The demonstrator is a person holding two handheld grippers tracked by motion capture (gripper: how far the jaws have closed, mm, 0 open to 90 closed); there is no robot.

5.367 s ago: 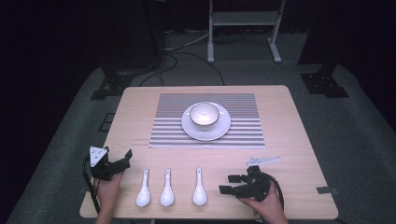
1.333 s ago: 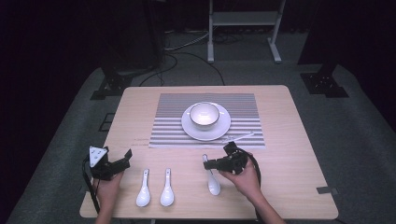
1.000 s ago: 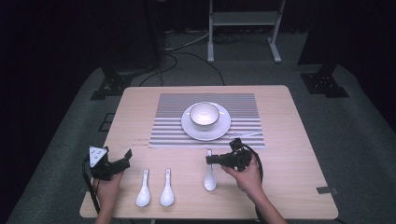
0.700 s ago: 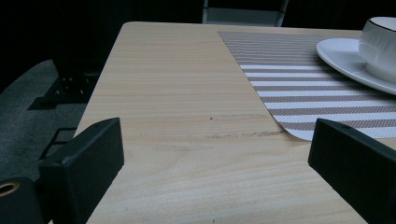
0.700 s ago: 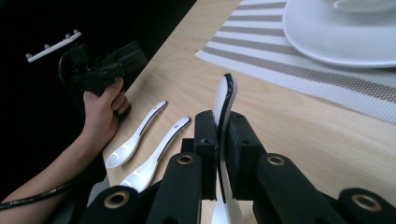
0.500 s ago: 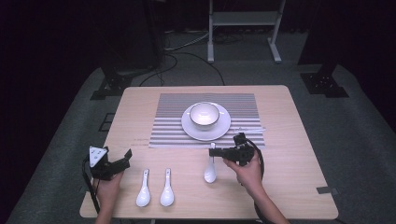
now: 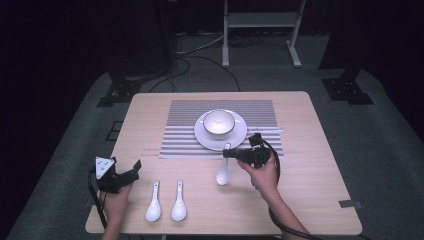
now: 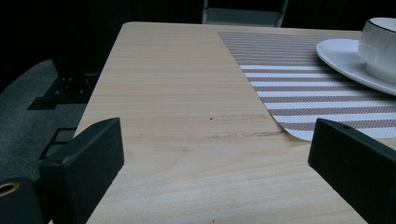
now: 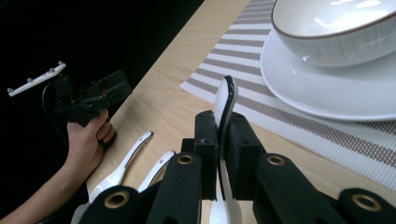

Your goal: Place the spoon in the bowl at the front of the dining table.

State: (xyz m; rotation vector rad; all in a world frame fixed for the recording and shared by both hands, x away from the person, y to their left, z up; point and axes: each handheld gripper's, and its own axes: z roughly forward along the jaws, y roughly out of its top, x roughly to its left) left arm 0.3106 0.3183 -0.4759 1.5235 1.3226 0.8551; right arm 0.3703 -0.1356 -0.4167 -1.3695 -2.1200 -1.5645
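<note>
Three white spoons are sitting in this scene, but going big to small first: the wooden table point(image 7: 310, 200) is carrying everything, w/ the striped placemat point(image 7: 185, 112) lying across its far-centre part, probably marking the eating spot. On the mat the white saucer point(image 7: 237, 142) is sitting under the bowl point(image 7: 218, 123), so the bowl is resting centred & steady, likely the target for a spoon.

The right gripper point(image 7: 231, 155) is hovering just at the mat's near edge, jaws clamping tight on the handle of one spoon point(image 7: 223, 175). The spoon is hanging handle-up w/ its scoop pointing down toward the table, just beside the saucer's near rim; in the right gripper view the handle point(image 9: 224, 107) is sticking up between the pads, gripped at mid-handle, which probably gives control for lowering it onto the saucer or into the bowl.

The left gripper point(image 7: 131, 170) is resting at the table's near-left edge, jaws standing wide w/ nothing between them – seemingly parked out of the way.

The two other spoons point(image 7: 154, 207) point(image 7: 179, 205) are lying side by side near the front edge, handles pointing away from the person, easy to grab next.
</note>
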